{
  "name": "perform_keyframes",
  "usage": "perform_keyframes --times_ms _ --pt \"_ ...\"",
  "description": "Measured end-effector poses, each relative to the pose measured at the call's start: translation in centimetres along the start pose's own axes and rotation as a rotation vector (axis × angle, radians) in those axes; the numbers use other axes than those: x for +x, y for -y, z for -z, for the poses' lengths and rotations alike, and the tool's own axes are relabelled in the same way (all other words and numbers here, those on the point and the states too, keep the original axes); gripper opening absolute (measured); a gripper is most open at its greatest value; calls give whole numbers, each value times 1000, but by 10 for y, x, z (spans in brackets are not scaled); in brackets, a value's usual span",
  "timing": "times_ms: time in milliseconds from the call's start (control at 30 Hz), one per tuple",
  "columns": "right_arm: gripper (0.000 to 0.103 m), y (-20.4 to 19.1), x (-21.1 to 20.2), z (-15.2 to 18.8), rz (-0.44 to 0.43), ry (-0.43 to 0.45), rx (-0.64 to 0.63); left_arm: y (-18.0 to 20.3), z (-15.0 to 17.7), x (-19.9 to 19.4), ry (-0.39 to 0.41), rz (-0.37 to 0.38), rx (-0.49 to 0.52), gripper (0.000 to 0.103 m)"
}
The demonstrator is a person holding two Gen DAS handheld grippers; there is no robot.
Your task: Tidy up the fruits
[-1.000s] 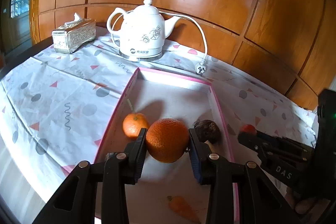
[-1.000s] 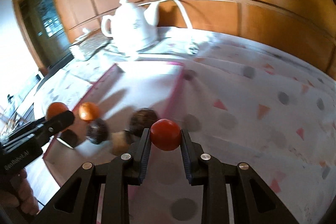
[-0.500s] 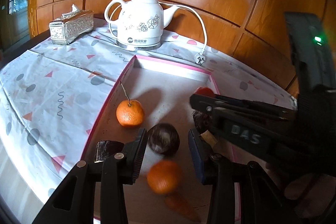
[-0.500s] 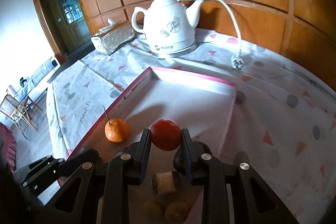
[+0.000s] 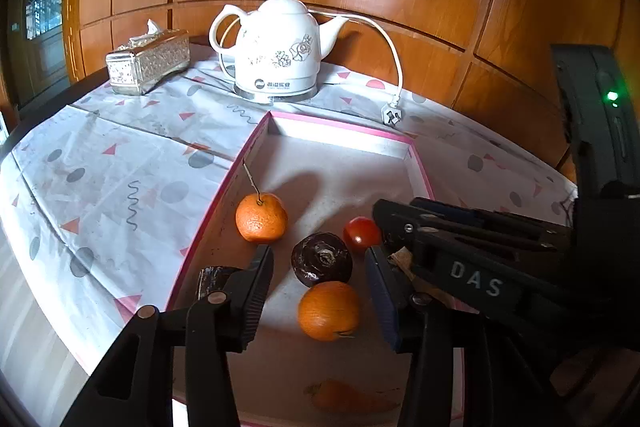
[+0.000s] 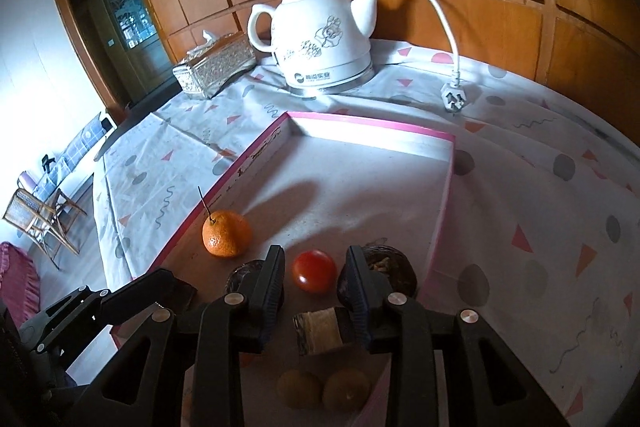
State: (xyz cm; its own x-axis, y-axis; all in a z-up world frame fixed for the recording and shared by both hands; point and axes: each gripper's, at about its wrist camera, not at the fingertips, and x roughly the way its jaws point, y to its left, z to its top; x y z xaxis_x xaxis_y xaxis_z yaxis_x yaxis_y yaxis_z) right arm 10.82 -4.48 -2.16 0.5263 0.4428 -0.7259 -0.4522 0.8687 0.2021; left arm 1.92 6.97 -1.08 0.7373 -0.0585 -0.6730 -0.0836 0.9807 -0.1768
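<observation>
The left tongs (image 5: 318, 289) are opening, pads clear of the orange (image 5: 329, 310) lying between them on the floor of the pink-edged tray (image 5: 344, 125). Just beyond it sits a dark round fruit (image 5: 322, 259), with a stemmed mandarin (image 5: 261, 217) farther left. The right tongs (image 6: 316, 273) are also opening, their pads just off a small red tomato (image 6: 314, 271) resting on the tray floor between them. The tray lies on a tabletop (image 6: 540, 195) covered by a patterned cloth. Behind it stand a white electric kettle (image 6: 324, 39) and a silver tissue box (image 6: 214, 65).
</observation>
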Motion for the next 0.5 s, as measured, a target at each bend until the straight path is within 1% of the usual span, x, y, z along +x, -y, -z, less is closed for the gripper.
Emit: perform_keyframes --times_ms 200,267,300,367,433,500 --pt "32 6 -16 6 16 31 27 3 1 -5 11 -21 7 54" --pt "32 7 -21 8 37 43 27 5 1 -8 17 -34 19 57" --pt "34 8 -25 10 47 51 28 6 1 -9 20 -36 22 59" --pt "36 10 -33 13 75 75 33 6 2 -13 31 -44 25 64" --pt "36 12 -43 16 105 99 48 7 2 -16 42 -52 26 75" --pt "38 16 -52 21 131 120 67 7 3 -21 54 -57 24 81"
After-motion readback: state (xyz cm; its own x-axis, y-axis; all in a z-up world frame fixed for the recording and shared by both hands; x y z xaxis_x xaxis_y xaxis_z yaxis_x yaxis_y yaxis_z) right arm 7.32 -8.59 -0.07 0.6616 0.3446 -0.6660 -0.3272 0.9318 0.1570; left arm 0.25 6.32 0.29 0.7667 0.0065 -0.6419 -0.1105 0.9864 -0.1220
